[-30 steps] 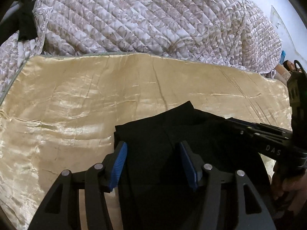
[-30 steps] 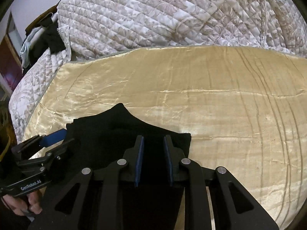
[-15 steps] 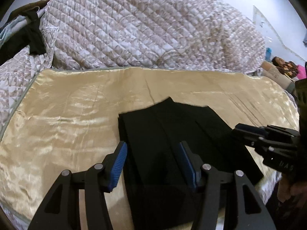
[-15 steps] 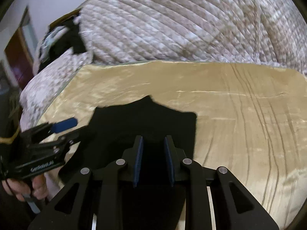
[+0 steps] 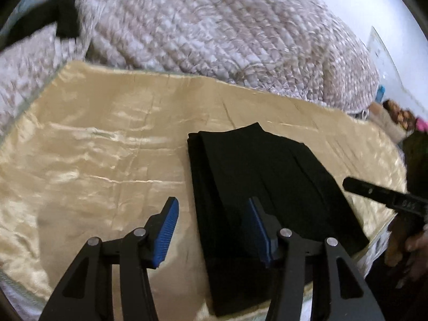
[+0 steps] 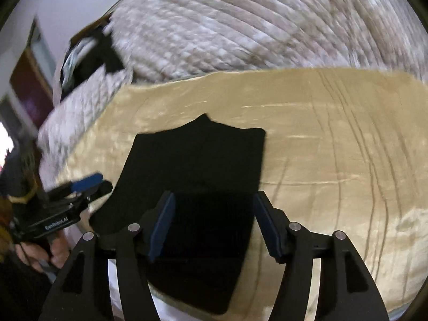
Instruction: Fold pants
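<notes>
The pants (image 5: 267, 187) lie as a compact black rectangle of stacked layers on the gold satin cloth (image 5: 93, 160), which judging by the tidy edges means the folding is largely or wholly done; what could remain, at most, is one more fold or a little squaring up, and I cannot tell from these views whether another fold is intended. In the left wrist view the bundle runs from about six o'clock up toward twelve, its far end peaked near the middle of the frame, with the quilted bedspread (image 5: 214, 32) heaped beyond the cloth at twelve. The left gripper (image 5: 211, 230) hangs above the near left corner of the bundle with its jaws spread wide, holding nothing: the blue pad at seven o'clock is over bare satin, the other over the dark fabric, so the bundle's left edge passes between them. The right gripper (image 6: 214, 230) also has its jaws spread apart and empty; in its own view the pants fill the gap between the pads and extend toward twelve, the right edge of the fabric lining up with the right-hand pad. Motion blur makes it hard to say whether either pad touches the cloth, though both look clear of it. From the right wrist view the left gripper shows at nine o'clock, beside the bundle's edge.
</notes>
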`<state>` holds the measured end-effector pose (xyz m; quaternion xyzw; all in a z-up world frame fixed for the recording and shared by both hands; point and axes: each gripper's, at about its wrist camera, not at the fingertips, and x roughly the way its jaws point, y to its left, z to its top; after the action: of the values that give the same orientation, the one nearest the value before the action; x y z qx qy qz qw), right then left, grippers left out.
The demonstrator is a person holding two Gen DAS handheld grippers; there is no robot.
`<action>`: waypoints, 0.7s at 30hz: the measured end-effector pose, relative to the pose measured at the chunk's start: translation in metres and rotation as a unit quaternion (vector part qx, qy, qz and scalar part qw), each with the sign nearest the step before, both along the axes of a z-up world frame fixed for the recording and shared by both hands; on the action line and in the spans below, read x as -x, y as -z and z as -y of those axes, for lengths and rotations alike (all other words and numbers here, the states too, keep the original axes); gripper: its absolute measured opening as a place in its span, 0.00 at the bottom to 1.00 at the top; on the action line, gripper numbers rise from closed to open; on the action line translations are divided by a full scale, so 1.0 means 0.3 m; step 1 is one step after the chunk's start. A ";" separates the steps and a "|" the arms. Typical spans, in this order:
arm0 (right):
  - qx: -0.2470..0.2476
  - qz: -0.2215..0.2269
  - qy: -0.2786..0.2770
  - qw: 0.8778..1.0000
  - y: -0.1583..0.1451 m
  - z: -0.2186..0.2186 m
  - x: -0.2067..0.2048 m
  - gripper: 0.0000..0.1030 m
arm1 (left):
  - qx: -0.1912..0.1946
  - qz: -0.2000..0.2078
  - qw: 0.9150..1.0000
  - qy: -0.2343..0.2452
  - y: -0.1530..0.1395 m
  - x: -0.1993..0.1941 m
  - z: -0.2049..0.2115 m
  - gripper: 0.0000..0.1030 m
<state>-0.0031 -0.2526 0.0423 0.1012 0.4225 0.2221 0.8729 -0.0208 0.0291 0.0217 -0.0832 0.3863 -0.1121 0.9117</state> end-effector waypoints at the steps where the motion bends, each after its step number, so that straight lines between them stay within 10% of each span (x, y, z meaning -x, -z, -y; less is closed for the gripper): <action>1: -0.011 -0.010 0.005 1.000 0.006 0.009 -0.017 0.59 | 0.012 -0.012 1.000 0.000 0.013 -0.022 -0.005 0.54; 8: -0.097 -0.083 0.014 0.992 0.109 0.054 -0.091 0.59 | 0.100 -0.063 0.993 0.023 0.091 -0.087 -0.019 0.62; 16: -0.143 -0.103 -0.017 0.984 0.119 0.038 -0.060 0.59 | 0.111 -0.060 0.991 0.035 0.100 -0.047 -0.011 0.63; 21: -0.133 -0.102 0.003 0.986 0.141 0.033 -0.114 0.36 | 0.108 -0.060 0.992 0.017 0.093 -0.095 0.003 0.54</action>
<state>0.0312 -0.2625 -0.0001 0.2396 0.4759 0.2624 0.8045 0.0077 0.0281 -0.0061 -0.1813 0.4270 -0.1637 0.8706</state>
